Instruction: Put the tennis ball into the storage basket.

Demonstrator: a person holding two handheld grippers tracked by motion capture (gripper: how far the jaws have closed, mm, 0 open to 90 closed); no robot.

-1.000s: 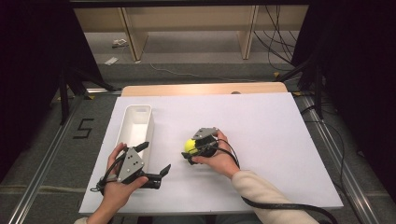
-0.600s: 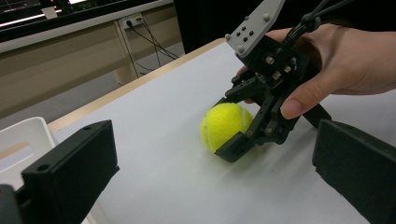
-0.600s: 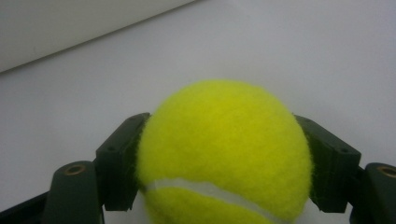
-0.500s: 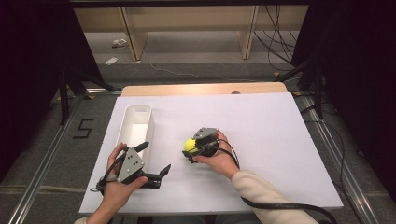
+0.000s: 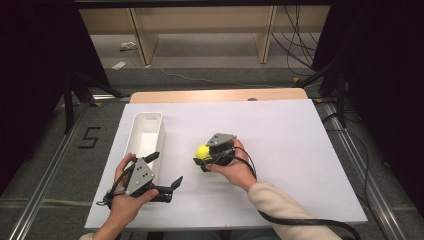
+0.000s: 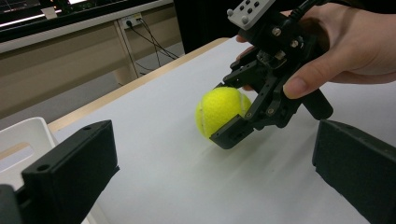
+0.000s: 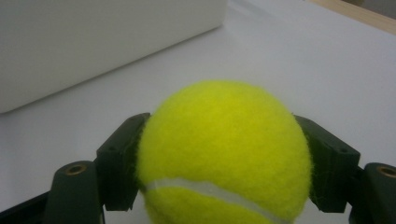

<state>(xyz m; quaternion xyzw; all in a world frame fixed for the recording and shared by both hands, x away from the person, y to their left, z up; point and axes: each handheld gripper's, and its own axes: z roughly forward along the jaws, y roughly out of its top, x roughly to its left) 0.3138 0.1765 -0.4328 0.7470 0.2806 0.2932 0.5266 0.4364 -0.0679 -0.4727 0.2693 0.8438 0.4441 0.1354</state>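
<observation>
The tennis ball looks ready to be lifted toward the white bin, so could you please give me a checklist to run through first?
1. Right gripper jaws press both sides of the tennis ball: ok.
2. Ball centred between the jaws, not at their tips: ok.
3. Ball off the table: cannot tell; it looks at or near the surface.
4. White bin open and empty where visible: ok.
5. Left gripper, open, lies beside the bin's near end and may crowd the path: cannot tell.
</observation>
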